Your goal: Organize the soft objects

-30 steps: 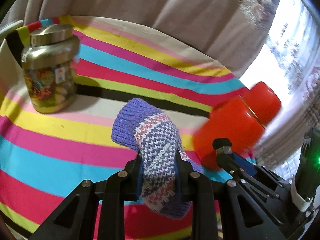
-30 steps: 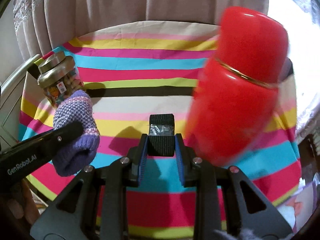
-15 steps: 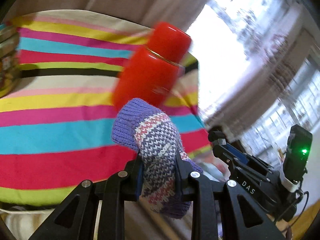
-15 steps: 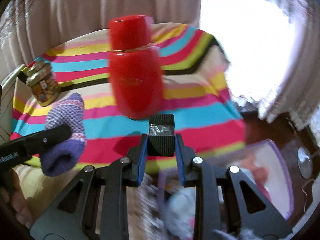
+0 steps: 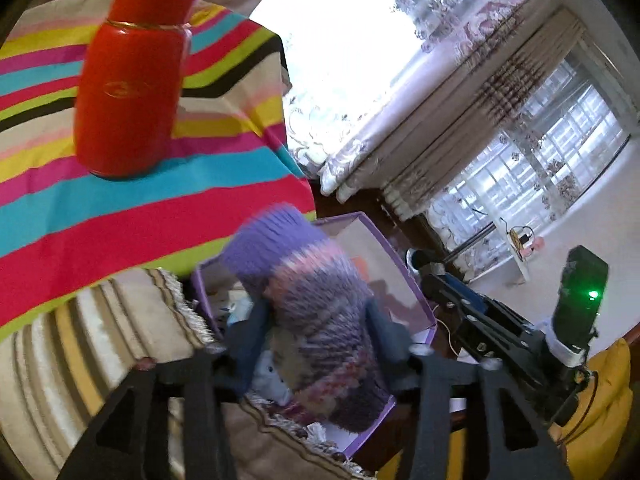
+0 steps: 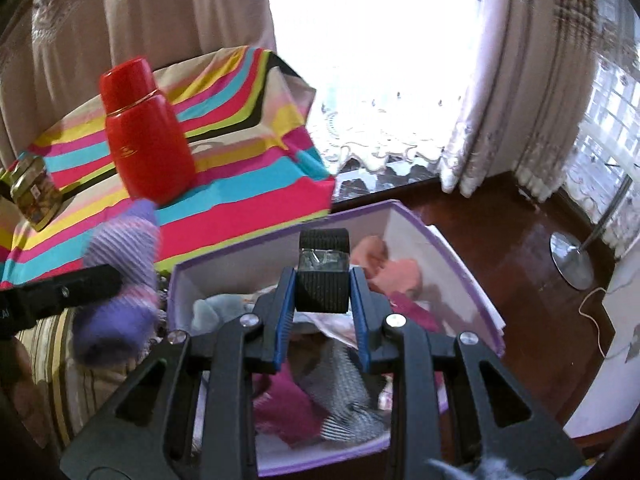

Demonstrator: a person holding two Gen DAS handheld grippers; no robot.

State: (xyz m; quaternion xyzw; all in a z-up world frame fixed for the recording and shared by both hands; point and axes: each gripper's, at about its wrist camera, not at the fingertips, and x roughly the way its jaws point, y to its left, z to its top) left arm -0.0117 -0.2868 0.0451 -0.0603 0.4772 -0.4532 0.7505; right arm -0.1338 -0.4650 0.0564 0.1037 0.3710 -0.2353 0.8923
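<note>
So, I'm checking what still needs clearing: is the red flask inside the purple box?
No, the red flask stands upright on the striped cloth, outside the purple box.

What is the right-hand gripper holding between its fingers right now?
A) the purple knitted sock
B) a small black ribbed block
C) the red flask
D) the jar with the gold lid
B: in the right wrist view the right gripper has its blue pads pressed against a small black ribbed block, above the purple-edged box.
</note>
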